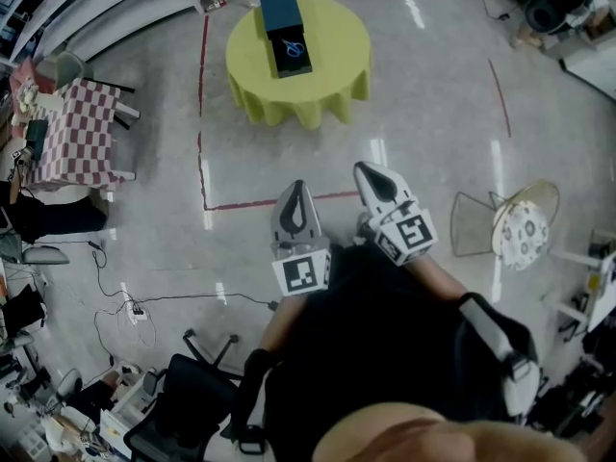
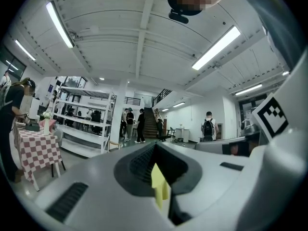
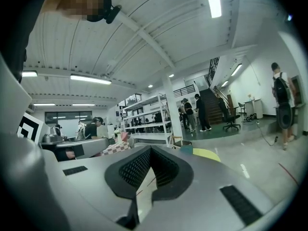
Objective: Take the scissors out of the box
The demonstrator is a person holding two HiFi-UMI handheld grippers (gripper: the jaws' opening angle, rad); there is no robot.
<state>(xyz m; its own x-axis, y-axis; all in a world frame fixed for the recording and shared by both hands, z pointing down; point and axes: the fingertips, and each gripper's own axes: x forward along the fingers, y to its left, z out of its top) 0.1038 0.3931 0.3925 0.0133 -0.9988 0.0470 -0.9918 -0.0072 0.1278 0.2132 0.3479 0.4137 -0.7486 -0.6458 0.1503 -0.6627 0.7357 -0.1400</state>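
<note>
Head view, from the left: a square table (image 1: 82, 138) under a red-and-white checked cloth stands by the left edge. A red tape line (image 1: 203, 142) runs down the glossy, speckled grey floor. Past it stands a round table (image 1: 260, 75) draped in a soft yellow-green cloth with a scalloped hem. On this table a dark blue rectangular box (image 1: 286, 29) lies open. The blue-handled scissors (image 1: 294, 46) rest inside it, in the near half.

Lower down, the left gripper (image 1: 297, 192) and the right gripper (image 1: 370, 173) are smooth grey wedges with black ribbed pads. They sit side by side, well apart from the round table, with bare floor between. A wire-frame chair (image 1: 476, 224) stands at the right.

The left gripper view alone shows white metal shelving (image 2: 86, 124), a staircase (image 2: 149, 121) and people standing beyond. The left gripper's jaw tips meet and hold nothing; a yellow-green sliver shows through the slot behind them.

In the right gripper view the jaws are likewise pressed together and empty. The round table's edge shows just beyond them.
</note>
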